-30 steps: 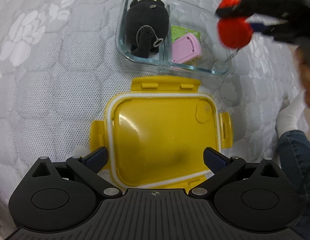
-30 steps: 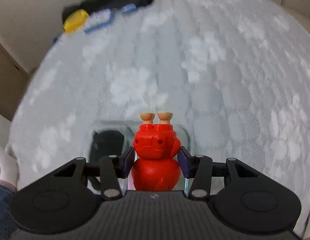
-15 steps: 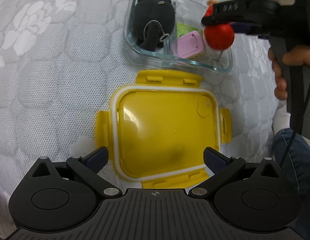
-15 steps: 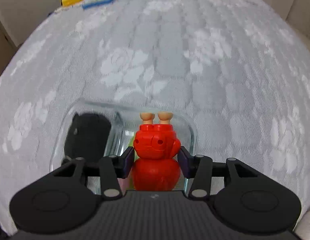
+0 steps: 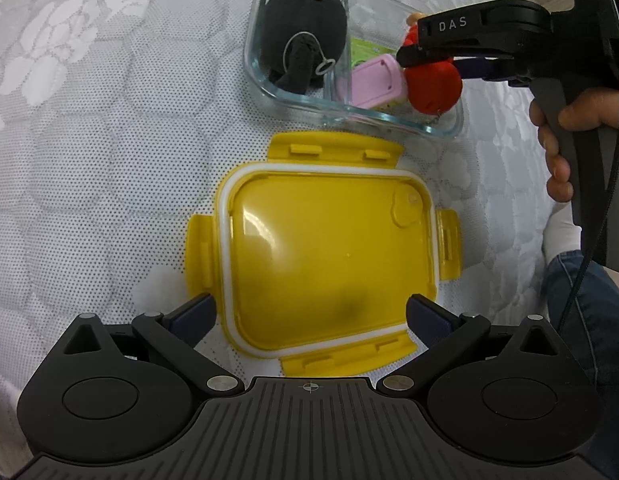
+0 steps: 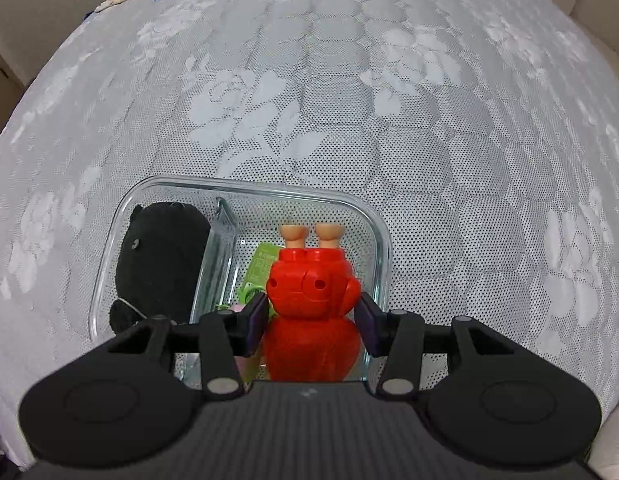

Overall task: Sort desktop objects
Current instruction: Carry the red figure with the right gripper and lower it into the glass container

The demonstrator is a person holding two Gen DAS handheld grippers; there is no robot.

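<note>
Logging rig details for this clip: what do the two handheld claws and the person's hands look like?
Both claws are matte black plastic with ribbed bodies, round side discs, silver rivets and dark navy finger pads. The left claw shows a small crosshair mark. The right claw, seen from the left camera, carries white "DAS" lettering, a grey handle and a black cable. The bare hand grips that handle; blue jeans show below.

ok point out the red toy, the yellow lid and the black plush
red toy (image 6: pixel 309 288): right wrist view, on its upper body between the claw fingers
yellow lid (image 5: pixel 329 256): left wrist view, centre of its panel
black plush (image 5: pixel 305 24): left wrist view, on its round body
</note>
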